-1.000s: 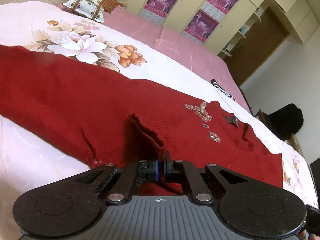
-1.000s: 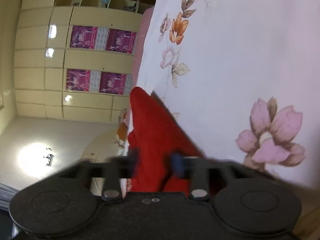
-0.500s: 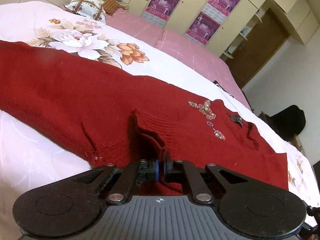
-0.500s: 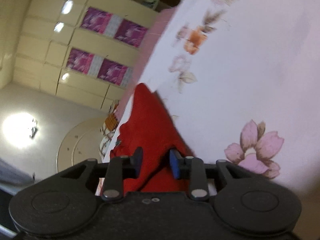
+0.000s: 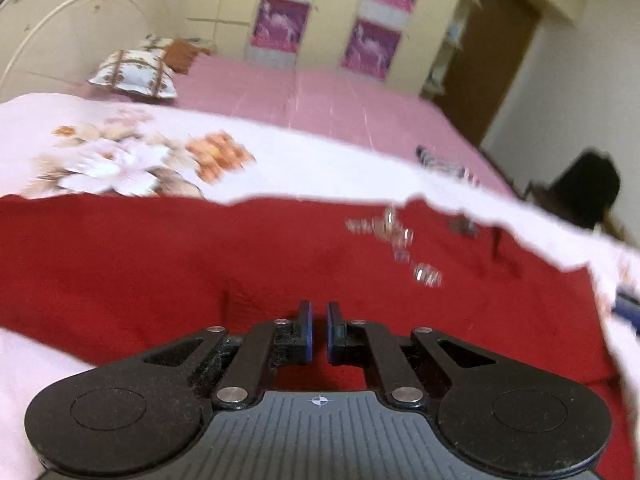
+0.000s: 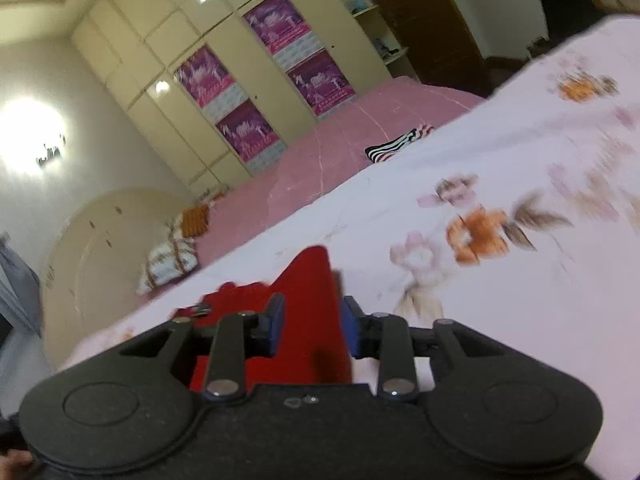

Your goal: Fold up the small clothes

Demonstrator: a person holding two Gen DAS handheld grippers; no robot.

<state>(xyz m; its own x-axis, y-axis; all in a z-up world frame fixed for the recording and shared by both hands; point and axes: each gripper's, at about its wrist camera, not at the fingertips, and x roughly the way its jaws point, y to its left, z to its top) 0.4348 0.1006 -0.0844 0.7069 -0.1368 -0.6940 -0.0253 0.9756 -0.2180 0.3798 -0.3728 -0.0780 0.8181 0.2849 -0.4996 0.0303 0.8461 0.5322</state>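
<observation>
Red sweater (image 5: 200, 264), beaded trim (image 5: 396, 236), floral bedsheet (image 5: 320, 168)

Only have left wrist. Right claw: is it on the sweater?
Observer: Right claw straddles a sweater edge; cloth sits between the pads and the jaws are opening.
Operator: How much cloth past it?
Observer: Little. A pointed corner ends just beyond the pads, with floral sheet past it.
Operator: Light source?
Observer: A lit wall lamp, left of the wardrobe.
</observation>
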